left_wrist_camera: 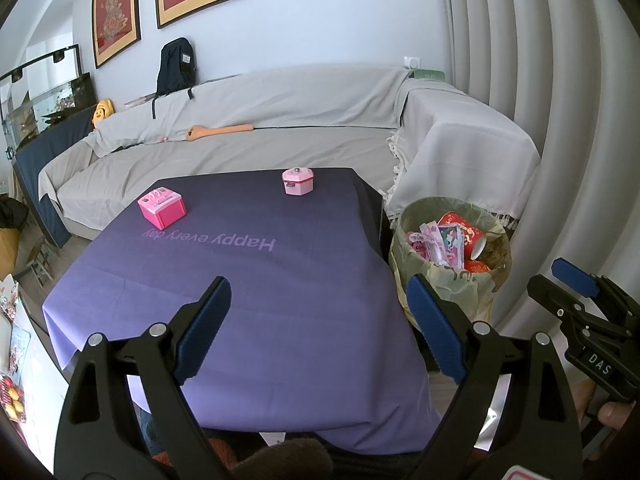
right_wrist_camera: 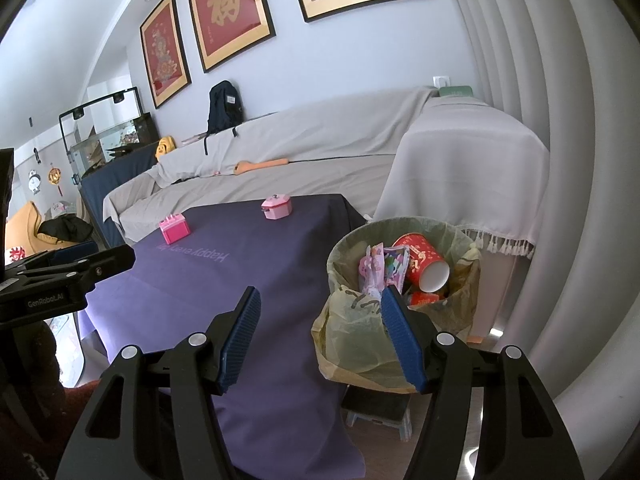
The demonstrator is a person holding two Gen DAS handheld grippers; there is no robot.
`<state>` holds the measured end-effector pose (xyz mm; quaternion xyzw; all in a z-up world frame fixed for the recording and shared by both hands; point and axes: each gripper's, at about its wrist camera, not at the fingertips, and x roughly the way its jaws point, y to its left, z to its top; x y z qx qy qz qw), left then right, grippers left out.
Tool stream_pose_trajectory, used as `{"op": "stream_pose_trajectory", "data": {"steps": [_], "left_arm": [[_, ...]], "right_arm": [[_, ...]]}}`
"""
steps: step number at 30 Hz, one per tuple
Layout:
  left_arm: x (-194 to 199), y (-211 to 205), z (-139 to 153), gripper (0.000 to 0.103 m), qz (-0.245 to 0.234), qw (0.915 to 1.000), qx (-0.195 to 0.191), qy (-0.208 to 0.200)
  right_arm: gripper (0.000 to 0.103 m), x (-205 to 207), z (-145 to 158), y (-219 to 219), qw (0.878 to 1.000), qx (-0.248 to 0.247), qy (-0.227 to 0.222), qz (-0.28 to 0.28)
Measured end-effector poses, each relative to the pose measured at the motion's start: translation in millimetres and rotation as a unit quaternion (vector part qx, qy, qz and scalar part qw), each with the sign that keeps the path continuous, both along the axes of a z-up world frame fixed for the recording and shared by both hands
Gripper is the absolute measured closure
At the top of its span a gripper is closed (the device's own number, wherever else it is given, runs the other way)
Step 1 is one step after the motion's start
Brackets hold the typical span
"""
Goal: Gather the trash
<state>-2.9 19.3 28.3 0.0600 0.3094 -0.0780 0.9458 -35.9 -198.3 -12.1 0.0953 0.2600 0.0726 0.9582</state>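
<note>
1. Left wrist view: the left gripper point(left_wrist_camera: 320, 328) is held wide open and empty above the purple tablecloth point(left_wrist_camera: 248, 280). No loose trash is seen on the cloth; only a pink toy box point(left_wrist_camera: 162, 209) and a pink toy pot point(left_wrist_camera: 298, 181) are left there, well apart. These could be mistaken for trash and binned. The right gripper point(left_wrist_camera: 576, 280) is seen at the edge, beside the bin; its opening cannot be told here.

2. Right wrist view: the right gripper point(right_wrist_camera: 320, 336) is spread wide, with nothing held, in front of the lined trash bin point(right_wrist_camera: 348, 248). A red paper cup point(right_wrist_camera: 424, 266) and pink wrappers point(right_wrist_camera: 374, 270) are piled inside. The loose liner could be snagged by a finger and the bin tipped.
</note>
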Motion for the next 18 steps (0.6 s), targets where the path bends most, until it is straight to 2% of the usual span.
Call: {"op": "stream_pose_trajectory", "data": {"steps": [18], "left_arm": [[0.9,-1.0,-2.7,0.018,-0.002,1.0000,0.002,0.002]], "right_arm": [[0.043,0.1,0.4,-0.8,1.000,0.001,0.000,0.000]]}}
